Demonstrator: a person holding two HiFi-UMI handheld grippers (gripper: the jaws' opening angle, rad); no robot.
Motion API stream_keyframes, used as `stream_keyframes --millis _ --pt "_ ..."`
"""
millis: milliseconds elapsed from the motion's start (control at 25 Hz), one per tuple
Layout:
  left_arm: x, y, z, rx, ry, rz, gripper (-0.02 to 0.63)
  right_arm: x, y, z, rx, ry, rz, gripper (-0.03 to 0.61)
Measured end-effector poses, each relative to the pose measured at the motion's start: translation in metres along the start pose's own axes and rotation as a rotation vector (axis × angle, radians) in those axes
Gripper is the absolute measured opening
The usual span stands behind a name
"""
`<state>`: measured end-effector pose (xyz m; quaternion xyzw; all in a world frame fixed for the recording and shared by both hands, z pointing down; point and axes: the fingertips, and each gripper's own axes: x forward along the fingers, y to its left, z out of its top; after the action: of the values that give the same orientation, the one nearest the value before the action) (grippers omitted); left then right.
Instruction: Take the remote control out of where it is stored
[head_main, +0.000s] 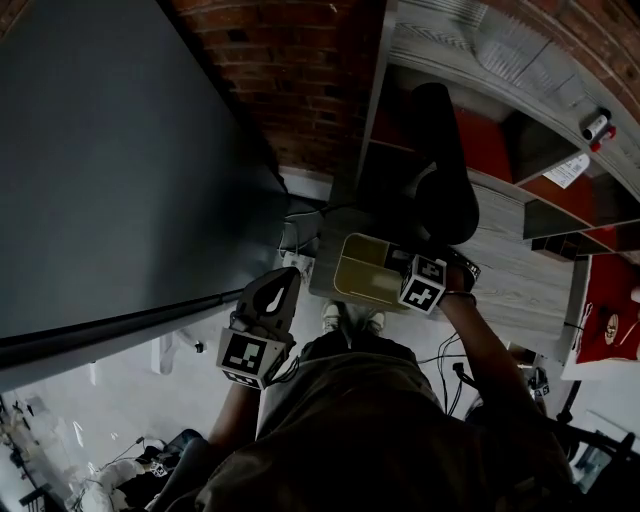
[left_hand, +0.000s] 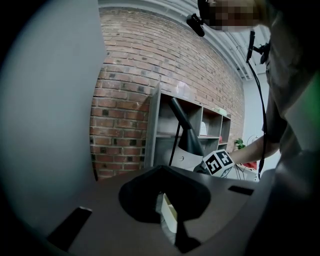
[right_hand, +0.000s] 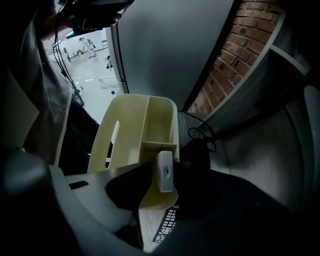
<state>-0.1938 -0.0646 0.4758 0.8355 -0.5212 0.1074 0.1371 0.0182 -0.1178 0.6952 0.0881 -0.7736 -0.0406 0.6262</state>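
Observation:
A black remote control (right_hand: 167, 225) lies flat on the grey wooden table (right_hand: 260, 150), against the near end of a pale yellow caddy (right_hand: 130, 135). My right gripper (right_hand: 165, 192) points steeply down just above the remote, jaws open, with nothing between them and one light pad (right_hand: 165, 171) showing. In the head view the right gripper (head_main: 412, 272) is at the right end of the caddy (head_main: 360, 270), and the left gripper (head_main: 288, 277) hangs at the table's left corner, shut and empty. Between the left gripper (left_hand: 167, 220) jaws a sliver of the caddy (left_hand: 171, 216) shows.
A black desk lamp (head_main: 440, 170) stands behind the caddy. Grey shelves (head_main: 560, 120) with red backs run along the brick wall (head_main: 300, 70). A large dark screen (head_main: 110, 160) fills the left. Black cables (right_hand: 202, 134) coil beside the caddy.

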Motion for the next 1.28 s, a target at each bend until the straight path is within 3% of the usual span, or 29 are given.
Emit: stream_keyframes --millis 1280 --pt "-0.012 0.005 -0.014 -0.018 0.036 0.047 0.009 0.017 0.017 0.016 0.005 -0.021 0.173 0.084"
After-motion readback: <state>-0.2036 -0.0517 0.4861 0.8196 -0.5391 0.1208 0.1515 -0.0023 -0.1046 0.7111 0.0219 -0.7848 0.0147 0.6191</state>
